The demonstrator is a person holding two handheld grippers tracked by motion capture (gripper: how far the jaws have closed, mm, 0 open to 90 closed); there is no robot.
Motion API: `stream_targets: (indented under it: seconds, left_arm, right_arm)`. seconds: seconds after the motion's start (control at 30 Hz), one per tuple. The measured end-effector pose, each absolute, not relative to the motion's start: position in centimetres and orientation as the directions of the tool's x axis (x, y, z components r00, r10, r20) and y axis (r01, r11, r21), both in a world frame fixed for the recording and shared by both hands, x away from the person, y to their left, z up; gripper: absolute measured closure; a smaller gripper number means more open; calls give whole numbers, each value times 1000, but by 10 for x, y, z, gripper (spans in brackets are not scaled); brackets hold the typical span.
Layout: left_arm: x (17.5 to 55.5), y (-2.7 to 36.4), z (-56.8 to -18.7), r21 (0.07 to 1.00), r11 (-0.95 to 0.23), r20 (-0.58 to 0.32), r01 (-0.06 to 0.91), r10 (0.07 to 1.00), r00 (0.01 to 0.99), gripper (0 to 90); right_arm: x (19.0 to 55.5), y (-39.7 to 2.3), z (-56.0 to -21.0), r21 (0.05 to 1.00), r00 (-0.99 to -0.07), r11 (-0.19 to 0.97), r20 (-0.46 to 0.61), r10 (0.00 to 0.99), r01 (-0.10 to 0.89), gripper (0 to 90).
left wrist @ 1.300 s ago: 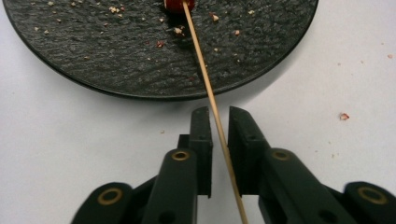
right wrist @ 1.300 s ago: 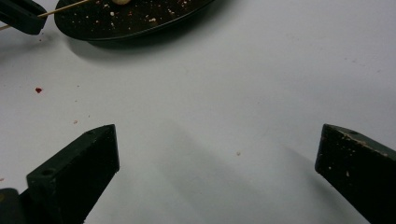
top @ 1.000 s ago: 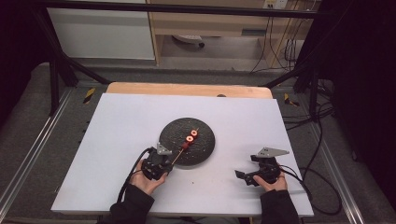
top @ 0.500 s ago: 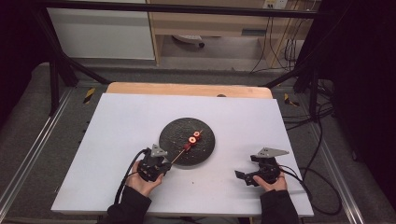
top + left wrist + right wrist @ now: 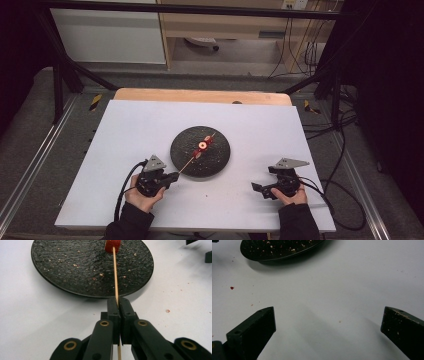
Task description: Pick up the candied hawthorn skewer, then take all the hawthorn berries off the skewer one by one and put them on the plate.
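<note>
A round black plate lies in the middle of the white table. A thin wooden skewer reaches out over the plate, with a red food piece threaded on it. From the high view, red pieces sit on the skewer above the plate's centre. My left gripper is shut on the skewer's near end, just off the plate's near-left rim; the jaws pinch the stick. My right gripper rests on the table to the right, its jaws wide apart with nothing between them.
The plate's edge lies ahead and left of the right gripper. Crumbs and a red speck dot the white tabletop. A wooden strip runs along the far edge. Cables trail from both grippers.
My left gripper has drawn back toward the near left with the skewer, so the red pieces now sit over the plate's centre. The right gripper has stayed put.
</note>
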State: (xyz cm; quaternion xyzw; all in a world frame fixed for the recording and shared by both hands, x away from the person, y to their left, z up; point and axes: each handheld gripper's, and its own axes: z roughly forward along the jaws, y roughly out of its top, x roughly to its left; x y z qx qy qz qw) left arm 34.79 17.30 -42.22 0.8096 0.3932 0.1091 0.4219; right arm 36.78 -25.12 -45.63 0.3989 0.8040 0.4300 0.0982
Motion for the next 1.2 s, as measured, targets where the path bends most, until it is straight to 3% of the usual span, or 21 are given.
stream_targets:
  seconds: [0.6, 1.2]
  left_arm:
    - [333, 199, -426, 834, -285, -172, 473, 680, 713, 884]
    - [328, 201, -429, 848, -294, -155, 440, 657, 738, 884]
  right_arm:
    - [368, -237, -452, 780, -671, 295, 206, 712, 552, 5]
    - [372, -204, -437, 798, -686, 293, 195, 701, 527, 5]
